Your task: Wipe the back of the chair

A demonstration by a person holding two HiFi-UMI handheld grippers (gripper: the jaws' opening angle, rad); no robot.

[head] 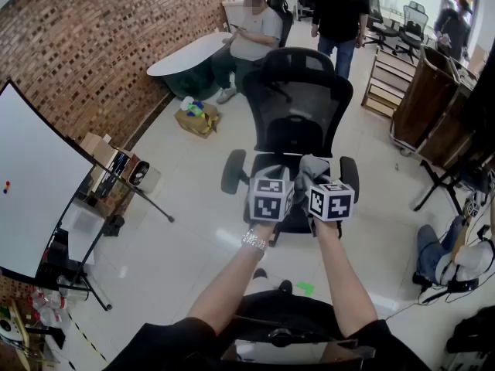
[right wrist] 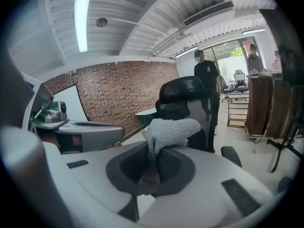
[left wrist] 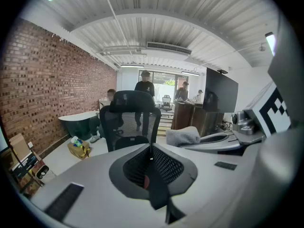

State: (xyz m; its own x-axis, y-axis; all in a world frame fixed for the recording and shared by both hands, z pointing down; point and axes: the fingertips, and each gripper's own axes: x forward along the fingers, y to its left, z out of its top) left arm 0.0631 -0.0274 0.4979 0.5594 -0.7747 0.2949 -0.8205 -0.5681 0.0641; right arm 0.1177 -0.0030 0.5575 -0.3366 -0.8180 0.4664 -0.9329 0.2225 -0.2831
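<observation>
A black mesh office chair (head: 298, 110) stands on the white floor and faces me, its backrest (left wrist: 130, 118) beyond both grippers. My right gripper (head: 315, 178) is shut on a grey cloth (right wrist: 171, 129), which bulges out above the jaws, also visible as the grey cloth (head: 312, 166) over the chair's seat. My left gripper (head: 288, 184) is beside it, shut with nothing held. In the left gripper view the jaws meet at the left gripper (left wrist: 152, 148), and the cloth (left wrist: 183, 136) shows to the right. Both grippers hover above the seat, short of the backrest.
A brick wall (head: 116, 45) runs along the left, with a white board on a stand (head: 39, 184) near it. One person sits at a table (head: 193, 52) behind the chair, another stands (head: 340, 10). A wooden cabinet (head: 425, 91) is at right, a second chair (head: 286, 327) below me.
</observation>
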